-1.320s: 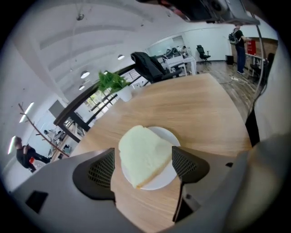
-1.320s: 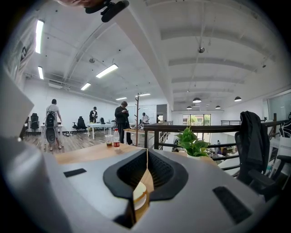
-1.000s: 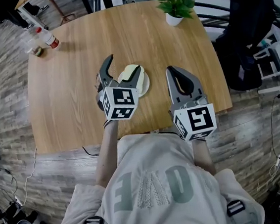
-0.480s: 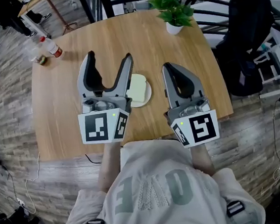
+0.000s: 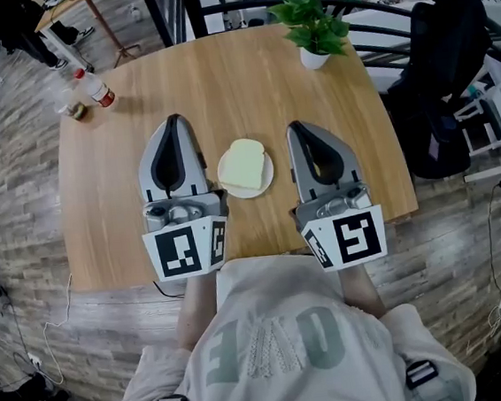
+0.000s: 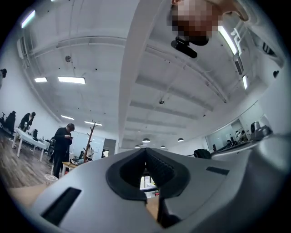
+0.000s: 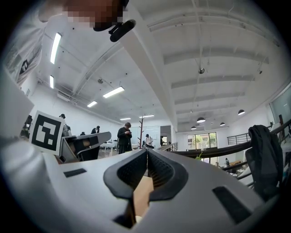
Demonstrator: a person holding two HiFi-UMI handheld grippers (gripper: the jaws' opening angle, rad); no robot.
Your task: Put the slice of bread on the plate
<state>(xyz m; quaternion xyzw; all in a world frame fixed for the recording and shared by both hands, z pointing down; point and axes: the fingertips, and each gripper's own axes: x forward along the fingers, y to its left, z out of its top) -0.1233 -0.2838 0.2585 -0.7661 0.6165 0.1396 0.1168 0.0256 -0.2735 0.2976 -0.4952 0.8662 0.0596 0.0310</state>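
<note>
A pale slice of bread (image 5: 244, 165) lies on a small white plate (image 5: 261, 185) in the middle of the round wooden table (image 5: 132, 92). My left gripper (image 5: 174, 123) hangs above the table just left of the plate, shut and empty. To the plate's right my right gripper (image 5: 297, 130) is shut as well, with nothing in it. Both point away from me and slightly up. In the left gripper view the left gripper (image 6: 145, 152) shows closed jaws against the ceiling. The right gripper (image 7: 147, 152) looks the same in the right gripper view.
A potted green plant (image 5: 309, 15) stands at the table's far right. A bottle with a red cap (image 5: 94, 87) and a small jar (image 5: 73, 108) sit at the far left. A dark jacket on a chair (image 5: 446, 68) is to the right. People stand far off (image 7: 123, 136).
My left gripper let go of the bread, lifted away to the plate's left and closed its jaws. The bread now lies on the plate. The right gripper rose slightly.
</note>
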